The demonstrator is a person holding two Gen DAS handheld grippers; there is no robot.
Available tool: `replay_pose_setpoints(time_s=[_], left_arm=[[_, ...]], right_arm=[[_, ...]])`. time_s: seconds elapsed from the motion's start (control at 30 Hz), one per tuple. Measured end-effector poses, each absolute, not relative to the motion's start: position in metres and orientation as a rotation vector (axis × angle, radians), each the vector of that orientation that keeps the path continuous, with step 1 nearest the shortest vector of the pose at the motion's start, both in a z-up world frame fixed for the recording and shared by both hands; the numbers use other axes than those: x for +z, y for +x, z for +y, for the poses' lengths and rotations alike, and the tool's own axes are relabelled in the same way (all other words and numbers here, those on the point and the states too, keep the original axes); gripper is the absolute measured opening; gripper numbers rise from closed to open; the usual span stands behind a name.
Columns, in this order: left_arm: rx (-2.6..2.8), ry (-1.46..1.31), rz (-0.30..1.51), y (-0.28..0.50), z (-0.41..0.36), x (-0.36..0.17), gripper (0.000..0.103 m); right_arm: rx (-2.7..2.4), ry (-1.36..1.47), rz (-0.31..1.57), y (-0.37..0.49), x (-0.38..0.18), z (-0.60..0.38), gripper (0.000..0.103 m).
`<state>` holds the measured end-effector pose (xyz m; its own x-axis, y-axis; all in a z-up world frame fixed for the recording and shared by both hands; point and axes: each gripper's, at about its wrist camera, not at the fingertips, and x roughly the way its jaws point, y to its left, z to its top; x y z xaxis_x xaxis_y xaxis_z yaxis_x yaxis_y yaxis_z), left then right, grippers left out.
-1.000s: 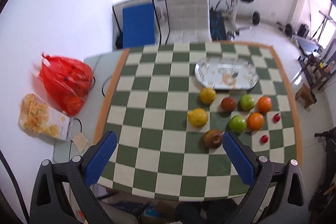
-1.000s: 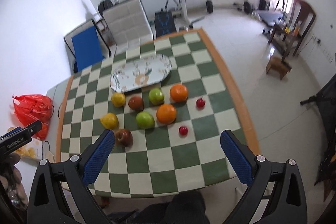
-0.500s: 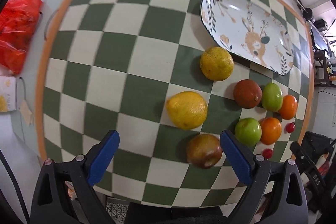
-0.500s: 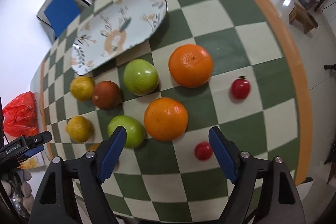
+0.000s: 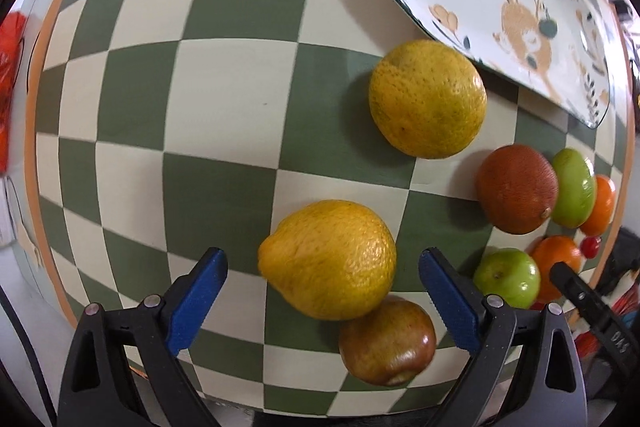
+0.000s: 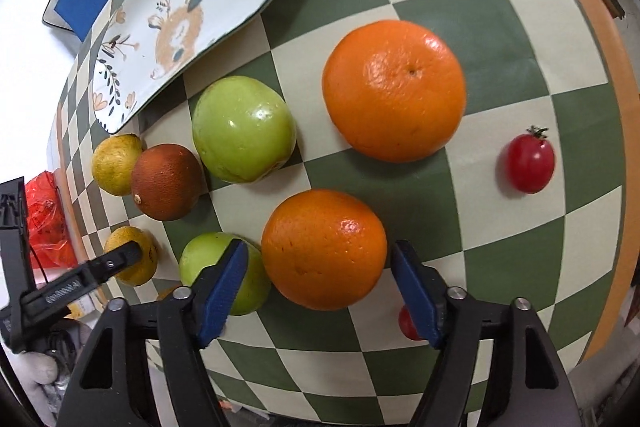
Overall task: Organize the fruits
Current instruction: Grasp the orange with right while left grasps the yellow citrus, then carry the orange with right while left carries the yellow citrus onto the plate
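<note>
Both grippers had dropped close to the tabletop [image 5: 224,99]. Left gripper [image 5: 322,287] fingers were spread, a lemon [image 5: 328,259] between them, untouched. Right gripper [image 6: 318,285] fingers were spread around an orange [image 6: 324,249], not clamping. Beyond lay the plate [image 6: 192,7].

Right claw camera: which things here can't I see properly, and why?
- Second cherry tomato: mostly hidden behind the right claw, whose blue pad covers it.
- Nearer green apple: partly covered by the other pad.
- Lemon: crossed by the left claw's black finger.
- Plate: its far end is cut off by the top edge.
- Red bag: squeezed at the picture's rim, contents unreadable.
</note>
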<state>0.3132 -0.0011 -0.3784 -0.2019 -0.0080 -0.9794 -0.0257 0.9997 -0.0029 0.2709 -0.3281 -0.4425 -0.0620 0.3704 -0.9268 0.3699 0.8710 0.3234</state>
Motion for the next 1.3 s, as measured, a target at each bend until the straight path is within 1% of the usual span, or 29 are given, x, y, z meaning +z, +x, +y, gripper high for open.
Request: replay_pose_setpoints(time_s=[0.03,0.07,0.1,0.13,0.17,0.37,0.43,0.53,0.63,0.77,0.87,0.97,1.1,1.3], left_arm=[[0.008,-0.007,1.773,0.313,-0.004,-0.381,0.089],[-0.004,0.005,1.771,0.312,-0.007,-0.384,0.08],[-0.009,0.016,1.771,0.311,-0.01,-0.386,0.074],[-0.01,0.03,1.772,0.309,-0.012,-0.39,0.065],[-0.008,0.043,1.764,0.307,-0.014,-0.393,0.064],[-0.01,0.065,1.703,0.297,-0.024,-0.384,0.064],[-0.023,0.069,1.676,0.288,-0.032,-0.364,0.064],[-0.055,0.032,1.632,0.287,-0.038,-0.331,0.063],[-0.097,-0.052,1.592,0.308,-0.047,-0.3,0.064],[-0.132,-0.136,1.584,0.38,-0.053,-0.28,0.064],[-0.128,-0.138,1.595,0.438,-0.067,-0.294,0.064],[-0.146,-0.155,1.649,0.472,-0.08,-0.318,0.064],[-0.159,-0.14,1.698,0.494,-0.096,-0.35,0.064],[-0.142,-0.134,1.741,0.503,-0.102,-0.367,0.064]], right_arm=[[0.001,0.579,1.671,0.27,-0.443,-0.329,0.073],[0.0,0.573,1.675,0.27,-0.444,-0.328,0.072],[-0.001,0.568,1.678,0.269,-0.444,-0.327,0.071],[-0.002,0.568,1.681,0.268,-0.445,-0.326,0.07],[-0.005,0.568,1.679,0.268,-0.446,-0.326,0.067],[0.013,0.531,1.64,0.264,-0.436,-0.325,0.066],[0.028,0.534,1.622,0.262,-0.427,-0.329,0.066],[0.081,0.545,1.57,0.264,-0.397,-0.331,0.066],[0.151,0.566,1.498,0.292,-0.367,-0.329,0.066],[0.18,0.487,1.423,0.36,-0.355,-0.328,0.066],[0.187,0.402,1.421,0.414,-0.366,-0.323,0.066],[0.199,0.323,1.445,0.449,-0.379,-0.314,0.066],[0.222,0.249,1.478,0.474,-0.397,-0.304,0.066],[0.251,0.184,1.506,0.489,-0.408,-0.3,0.066]])
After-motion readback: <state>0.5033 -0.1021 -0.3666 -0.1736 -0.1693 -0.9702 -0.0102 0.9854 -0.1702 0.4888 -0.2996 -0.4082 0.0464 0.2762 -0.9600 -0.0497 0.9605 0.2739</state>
